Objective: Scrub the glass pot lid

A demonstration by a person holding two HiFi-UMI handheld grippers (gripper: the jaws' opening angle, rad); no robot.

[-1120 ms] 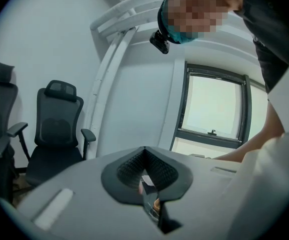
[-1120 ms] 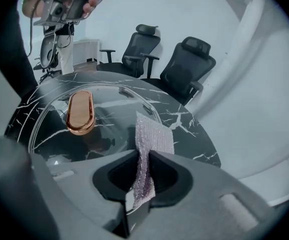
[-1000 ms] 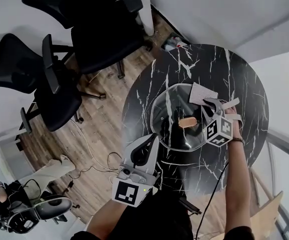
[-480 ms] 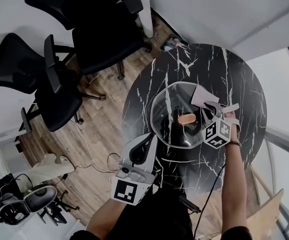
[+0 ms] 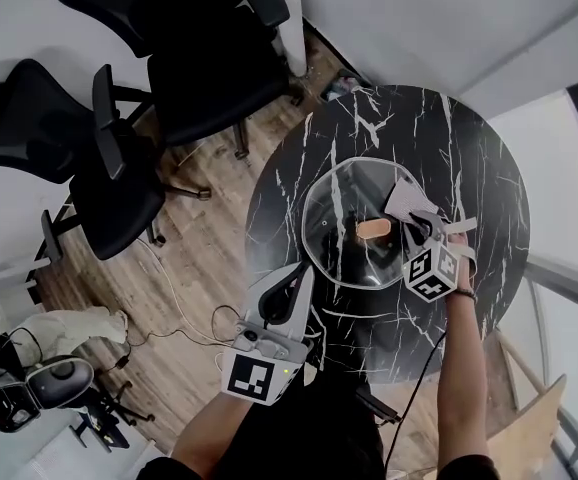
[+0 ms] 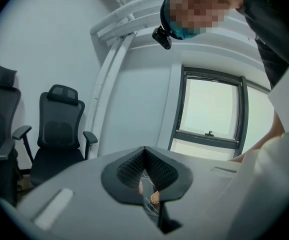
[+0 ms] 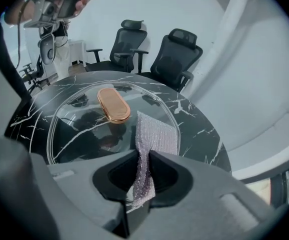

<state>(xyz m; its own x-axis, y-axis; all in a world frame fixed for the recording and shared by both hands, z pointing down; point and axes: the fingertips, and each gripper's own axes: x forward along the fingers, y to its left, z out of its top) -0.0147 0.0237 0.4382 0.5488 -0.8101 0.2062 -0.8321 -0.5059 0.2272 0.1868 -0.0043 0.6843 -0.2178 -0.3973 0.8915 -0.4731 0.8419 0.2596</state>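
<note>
The glass pot lid point(image 5: 354, 223) lies flat near the middle of the round black marble desk point(image 5: 469, 138), its oblong copper handle point(image 5: 373, 230) facing up with its long axis running left to right in the head view. The right hand-held gripper point(image 5: 416, 226) is clamped on a silvery mesh scrubbing cloth point(image 5: 407, 198) that drapes onto the lid's right rim. The left hand-held gripper point(image 5: 299, 280), jaws together and empty, hangs at the desk's near-left edge. Black office chairs point(image 5: 199, 68) stand beyond the far-left edge.
</note>
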